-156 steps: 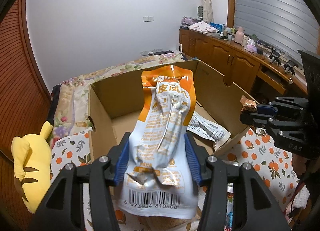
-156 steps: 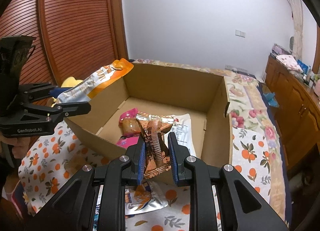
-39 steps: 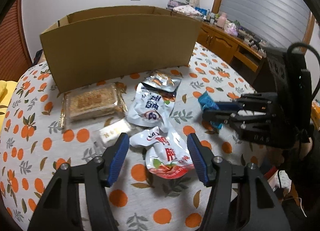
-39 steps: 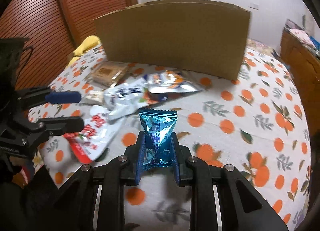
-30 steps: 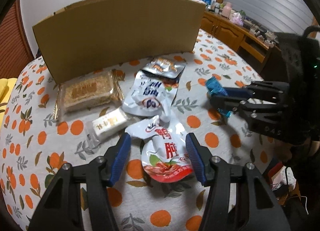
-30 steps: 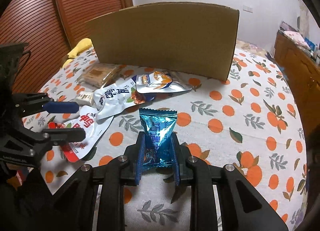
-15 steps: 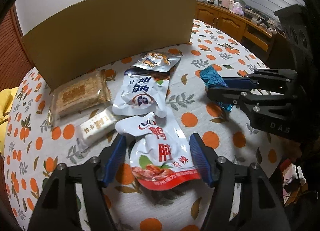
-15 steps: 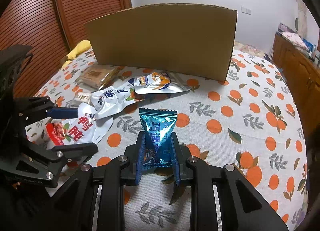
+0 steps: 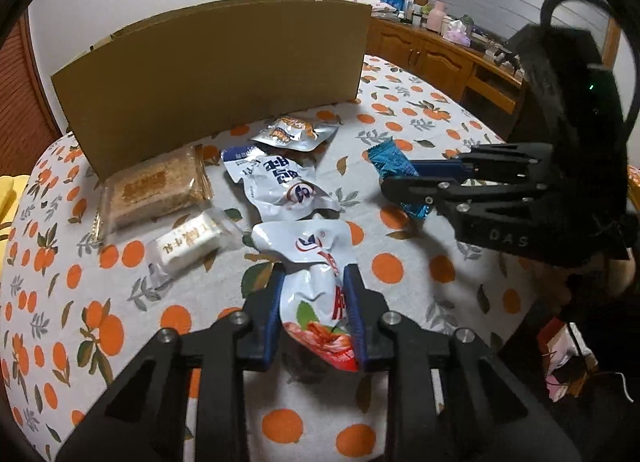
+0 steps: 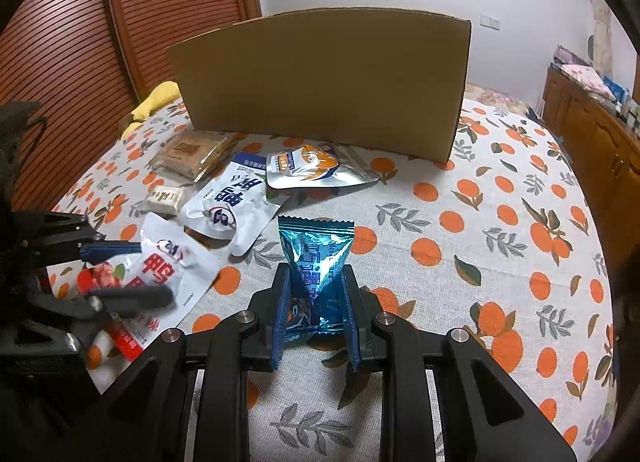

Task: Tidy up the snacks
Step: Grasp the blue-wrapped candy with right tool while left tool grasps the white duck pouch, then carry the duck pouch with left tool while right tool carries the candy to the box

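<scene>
My left gripper is shut on a white and red snack pouch that lies on the orange-print tablecloth; the pouch also shows in the right wrist view. My right gripper is shut on a blue foil snack packet and holds it above the table; the packet also shows in the left wrist view. A tall cardboard box stands at the back, its near wall facing me, its inside hidden.
On the cloth before the box lie a white and blue pouch, a silver and orange pouch, a clear-wrapped brown cake and a small white bar. Wooden cabinets stand at the right, a slatted wooden door at the left.
My left gripper has closed on the white and red pouch, crumpling its middle; half a second ago its fingers were spread around it. The right gripper still holds the blue packet.
</scene>
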Demonstrator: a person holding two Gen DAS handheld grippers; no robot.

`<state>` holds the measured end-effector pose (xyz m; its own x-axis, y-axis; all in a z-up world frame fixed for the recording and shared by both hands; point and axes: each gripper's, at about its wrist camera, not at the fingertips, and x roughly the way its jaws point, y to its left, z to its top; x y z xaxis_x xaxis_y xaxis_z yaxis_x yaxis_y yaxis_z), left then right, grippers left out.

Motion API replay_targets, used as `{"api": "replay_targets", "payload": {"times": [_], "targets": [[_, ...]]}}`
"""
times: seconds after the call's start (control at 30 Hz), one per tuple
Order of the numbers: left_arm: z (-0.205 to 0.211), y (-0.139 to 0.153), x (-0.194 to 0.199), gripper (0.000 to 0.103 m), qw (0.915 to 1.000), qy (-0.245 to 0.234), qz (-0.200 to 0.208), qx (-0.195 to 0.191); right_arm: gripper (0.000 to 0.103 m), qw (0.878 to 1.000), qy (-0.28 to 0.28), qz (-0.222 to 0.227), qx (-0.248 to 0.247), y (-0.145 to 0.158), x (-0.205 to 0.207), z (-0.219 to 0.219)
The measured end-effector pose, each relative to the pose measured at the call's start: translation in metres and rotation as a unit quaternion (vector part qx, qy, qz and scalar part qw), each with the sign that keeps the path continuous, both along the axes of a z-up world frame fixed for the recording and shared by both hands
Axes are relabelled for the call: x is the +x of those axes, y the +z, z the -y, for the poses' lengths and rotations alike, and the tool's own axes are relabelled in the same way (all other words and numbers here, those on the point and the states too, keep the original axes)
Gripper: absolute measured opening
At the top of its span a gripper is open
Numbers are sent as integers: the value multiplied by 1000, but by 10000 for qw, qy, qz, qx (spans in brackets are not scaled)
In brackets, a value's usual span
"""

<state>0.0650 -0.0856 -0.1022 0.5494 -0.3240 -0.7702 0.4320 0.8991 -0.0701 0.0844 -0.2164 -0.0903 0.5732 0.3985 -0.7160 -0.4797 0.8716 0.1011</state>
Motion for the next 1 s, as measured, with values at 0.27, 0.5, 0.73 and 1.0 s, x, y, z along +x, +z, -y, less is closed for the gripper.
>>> {"api": "replay_targets", "payload": {"times": [0.27,0.5,0.73,1.0], "targets": [[-1,5,-8,22,9999,-61,61,-120,22,10000,-2,6,0,0,0,0],[-5,16,-12,20,9995,-65,218,-219,22,10000,-5,20,17,0,0,0],[-12,30,-8,20,9987,10,378,-337,22,9999,-44,66,72,1,0,2],[-27,49,4,20,9973,121,589,-417,22,9998,-170,22,75,5,2,7]]}}
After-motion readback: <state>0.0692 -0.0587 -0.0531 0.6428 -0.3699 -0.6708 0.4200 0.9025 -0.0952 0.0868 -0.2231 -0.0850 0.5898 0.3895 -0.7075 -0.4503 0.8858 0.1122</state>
